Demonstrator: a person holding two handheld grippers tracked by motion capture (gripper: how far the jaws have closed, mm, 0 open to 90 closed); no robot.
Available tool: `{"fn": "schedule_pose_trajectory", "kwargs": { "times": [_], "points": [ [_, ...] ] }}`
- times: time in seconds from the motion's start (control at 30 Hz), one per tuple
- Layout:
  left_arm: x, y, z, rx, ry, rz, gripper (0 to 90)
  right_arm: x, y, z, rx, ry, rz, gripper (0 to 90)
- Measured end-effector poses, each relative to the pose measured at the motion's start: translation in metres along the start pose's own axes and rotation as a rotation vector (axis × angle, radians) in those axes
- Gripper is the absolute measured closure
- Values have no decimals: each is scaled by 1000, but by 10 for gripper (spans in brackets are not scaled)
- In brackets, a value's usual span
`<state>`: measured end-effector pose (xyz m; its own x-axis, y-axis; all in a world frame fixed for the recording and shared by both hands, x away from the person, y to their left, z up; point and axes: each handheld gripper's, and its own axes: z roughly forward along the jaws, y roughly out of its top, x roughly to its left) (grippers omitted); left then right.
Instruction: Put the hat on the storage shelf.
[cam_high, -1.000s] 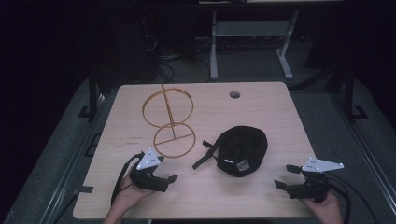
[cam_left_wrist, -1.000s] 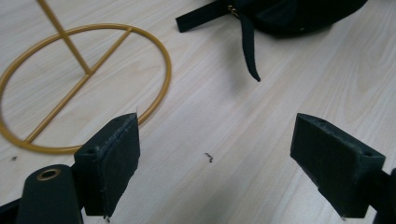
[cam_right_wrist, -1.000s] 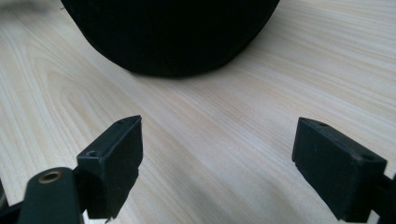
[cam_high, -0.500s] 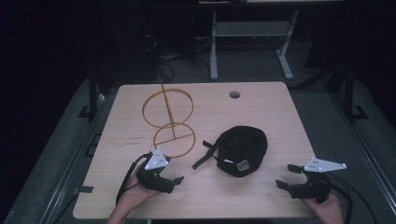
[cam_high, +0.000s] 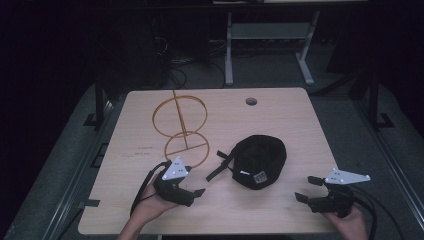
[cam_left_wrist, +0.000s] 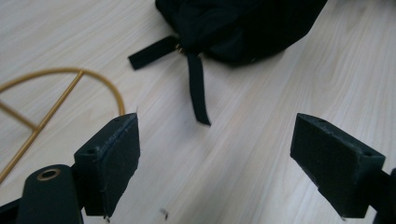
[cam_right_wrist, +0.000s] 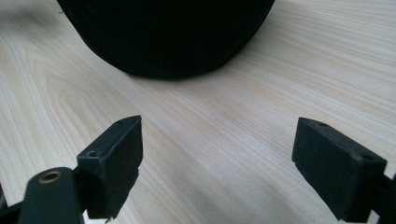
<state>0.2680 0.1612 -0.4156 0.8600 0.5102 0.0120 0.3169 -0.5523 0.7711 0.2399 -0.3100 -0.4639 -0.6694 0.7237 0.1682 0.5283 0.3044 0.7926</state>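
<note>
A black cap (cam_high: 259, 159) lies on the wooden table (cam_high: 300, 120), its two straps (cam_high: 221, 165) trailing to its left. My left gripper (cam_high: 196, 192) is held low in front of the straps, open and empty, pointing right at the cap. In the left gripper view the straps (cam_left_wrist: 198, 88) and cap (cam_left_wrist: 243, 28) lie ahead of the open left gripper (cam_left_wrist: 215, 158). My right gripper (cam_high: 305, 188) sits at the table's front right, open and empty, aimed left at the cap. The right gripper view has the cap (cam_right_wrist: 168, 32) just beyond the right gripper (cam_right_wrist: 217, 163).
A gold wire stand (cam_high: 181, 127) with two rings stands left of the cap, its lower ring (cam_left_wrist: 60, 93) close to my left jaw. A round cable hole (cam_high: 251, 101) sits near the table's far edge. Metal frame legs (cam_high: 229, 55) stand on the dark floor behind.
My left gripper has slid a little to the right, closer to the cap's straps. The right gripper has hardly moved. Cap and stand are still.
</note>
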Motion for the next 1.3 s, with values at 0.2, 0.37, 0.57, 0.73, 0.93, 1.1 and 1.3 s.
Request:
{"fn": "schedule_pose_trajectory", "kwargs": {
  "times": [0.2,0.37,0.57,0.73,0.93,1.1,1.3],
  "points": [
    [-5,14,6,2,-21,28,159,0,0,-1,1,1,7,160],
    [-8,24,10,8,-42,50,160,-2,0,-1,-7,1,2,160],
    [-13,38,15,8,-66,68,162,-1,0,-1,-7,5,1,160],
    [-17,49,20,11,-87,86,167,-1,0,-1,-9,7,2,160],
    [-20,60,29,26,-102,113,169,-2,0,-2,-13,10,5,160],
    [-23,66,34,31,-118,126,194,-2,0,-2,-14,11,5,160],
    [-26,78,45,44,-146,150,211,-2,0,-3,-19,13,8,161]
  ]
}}
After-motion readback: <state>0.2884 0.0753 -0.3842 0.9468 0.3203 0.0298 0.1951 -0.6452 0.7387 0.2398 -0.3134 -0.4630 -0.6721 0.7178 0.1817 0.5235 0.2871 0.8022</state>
